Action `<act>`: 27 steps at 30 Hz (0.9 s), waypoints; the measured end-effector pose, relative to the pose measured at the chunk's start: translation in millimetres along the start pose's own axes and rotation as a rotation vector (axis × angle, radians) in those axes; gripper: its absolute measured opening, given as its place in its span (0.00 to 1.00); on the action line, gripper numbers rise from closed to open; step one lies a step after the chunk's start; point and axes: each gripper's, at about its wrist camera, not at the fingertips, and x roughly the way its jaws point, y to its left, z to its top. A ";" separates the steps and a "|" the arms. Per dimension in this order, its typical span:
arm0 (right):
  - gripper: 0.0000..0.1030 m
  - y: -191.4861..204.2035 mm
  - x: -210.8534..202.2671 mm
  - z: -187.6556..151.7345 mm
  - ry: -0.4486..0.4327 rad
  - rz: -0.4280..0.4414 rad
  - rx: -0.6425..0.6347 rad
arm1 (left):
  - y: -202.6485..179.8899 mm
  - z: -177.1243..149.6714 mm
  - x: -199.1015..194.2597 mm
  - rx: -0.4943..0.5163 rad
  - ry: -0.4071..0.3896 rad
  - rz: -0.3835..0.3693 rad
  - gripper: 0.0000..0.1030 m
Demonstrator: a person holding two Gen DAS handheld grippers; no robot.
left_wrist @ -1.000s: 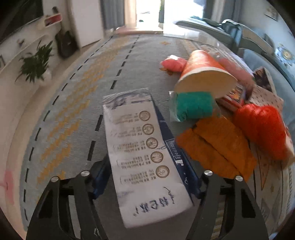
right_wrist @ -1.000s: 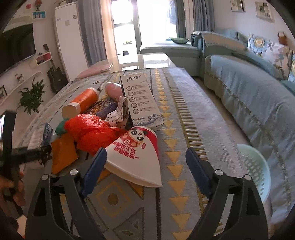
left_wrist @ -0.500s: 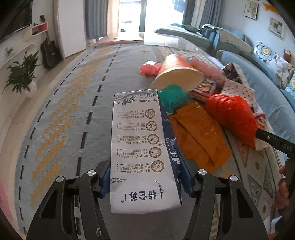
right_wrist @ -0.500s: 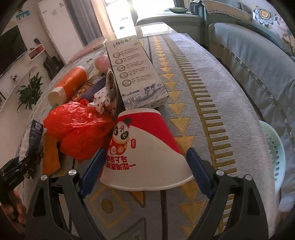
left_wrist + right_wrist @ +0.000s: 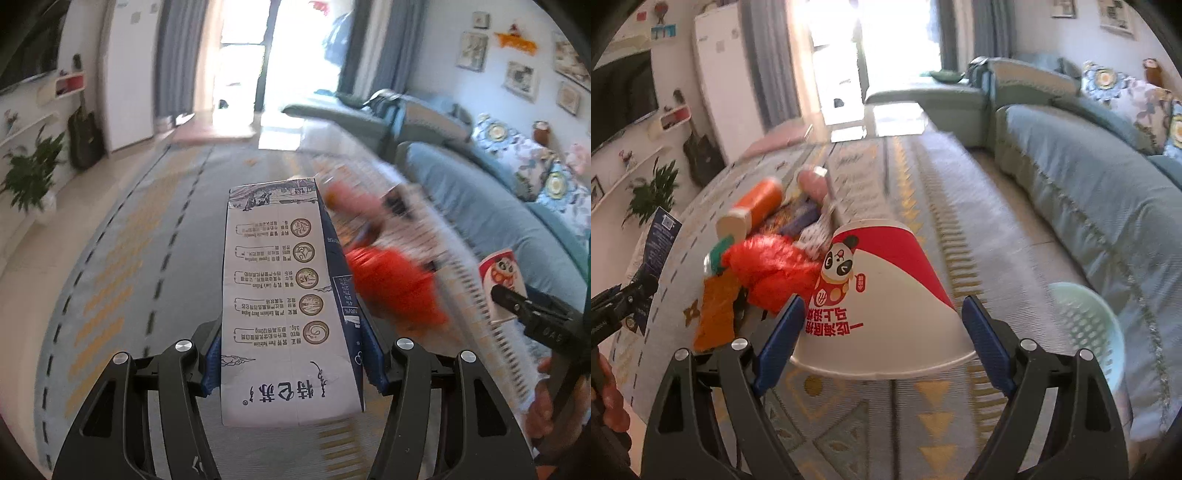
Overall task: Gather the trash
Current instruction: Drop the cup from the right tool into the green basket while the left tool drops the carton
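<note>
**Q:** Jaws first, left to right?

**A:** Left gripper has its blue pads clamped on the flanks of the milk carton, near its printed end; the jaws closed further onto it within the last second. Right gripper stands wide, straddling the panda paper cup. Whether its pads press the cup I cannot tell.

**Q:** Where is each piece now?

**A:** The carton hangs clear of the patterned tablecloth, which a second ago lay just beneath it. The cup sits by the cloth's near edge beside the red plastic bag, with a mint basket below the right edge.

**Q:** How should they handle?

**A:** I judge the carton light, stiff along its folds, and soft on its broad faces, so holding the narrow sides suits it. The cup looks thin, light and crushable; its wide rim near the pads seems the firmest hold.

**Q:** Anything else different?

**A:** The cup fills the right view far more than before.
</note>
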 end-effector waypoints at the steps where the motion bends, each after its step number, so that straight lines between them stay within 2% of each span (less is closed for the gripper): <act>1: 0.80 -9.1 -10.3 2.8 -0.022 -0.015 0.015 | -12.3 6.9 -4.1 0.020 -0.019 -0.026 0.56; 6: 0.80 -58.0 -55.5 17.5 -0.106 -0.084 0.092 | -80.2 33.9 -9.0 0.100 -0.070 -0.174 0.56; 12: 0.80 -133.0 -87.5 13.2 -0.153 -0.202 0.202 | -183.4 48.5 10.4 0.205 -0.050 -0.373 0.56; 18: 0.80 -214.5 -80.5 -15.6 -0.103 -0.296 0.355 | -277.9 36.4 67.5 0.298 0.064 -0.495 0.56; 24: 0.80 -268.0 -43.7 -51.0 -0.004 -0.353 0.445 | -328.9 13.7 134.4 0.330 0.201 -0.542 0.56; 27: 0.80 -286.8 -21.7 -68.9 0.055 -0.353 0.490 | -344.2 -0.4 160.1 0.358 0.254 -0.551 0.56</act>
